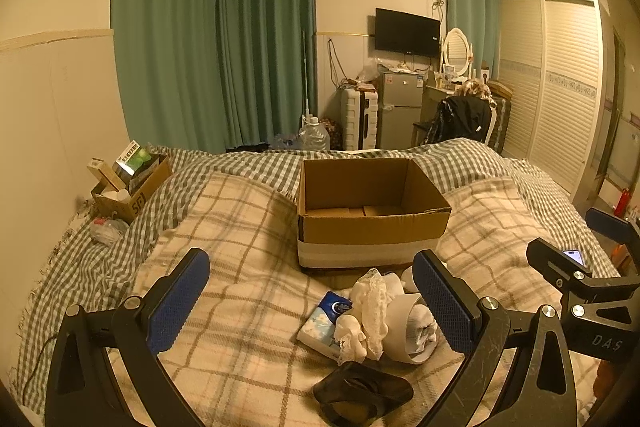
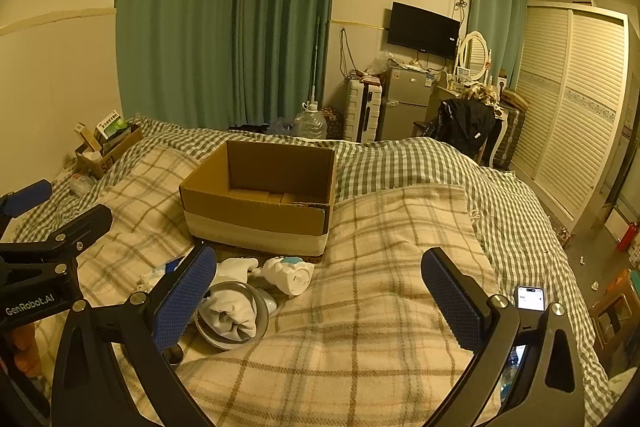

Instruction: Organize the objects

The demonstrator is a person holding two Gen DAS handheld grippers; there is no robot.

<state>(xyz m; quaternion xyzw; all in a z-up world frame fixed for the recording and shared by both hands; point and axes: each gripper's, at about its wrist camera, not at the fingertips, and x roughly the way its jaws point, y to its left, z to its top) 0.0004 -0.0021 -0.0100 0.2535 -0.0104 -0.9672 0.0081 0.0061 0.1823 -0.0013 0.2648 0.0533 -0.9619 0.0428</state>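
Both claws, left (image 1: 312, 303) and right (image 2: 320, 301), hover spread above the blanket (image 2: 360, 347).

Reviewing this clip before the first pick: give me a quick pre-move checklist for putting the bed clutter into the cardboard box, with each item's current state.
1. Cardboard box open-topped, upright on the bed: ok.
2. Box has room; only its bare bottom shows: ok.
3. Left gripper open, holding nothing: ok.
4. Right gripper open, holding nothing: ok.
5. Items within view ahead of the left gripper: tissue pack, lace cloth, tape roll with a sock inside, black object: ok.
6. Items separate enough to grasp one alone: not ok; cloth, tissue pack and roll lie touching in a pile.
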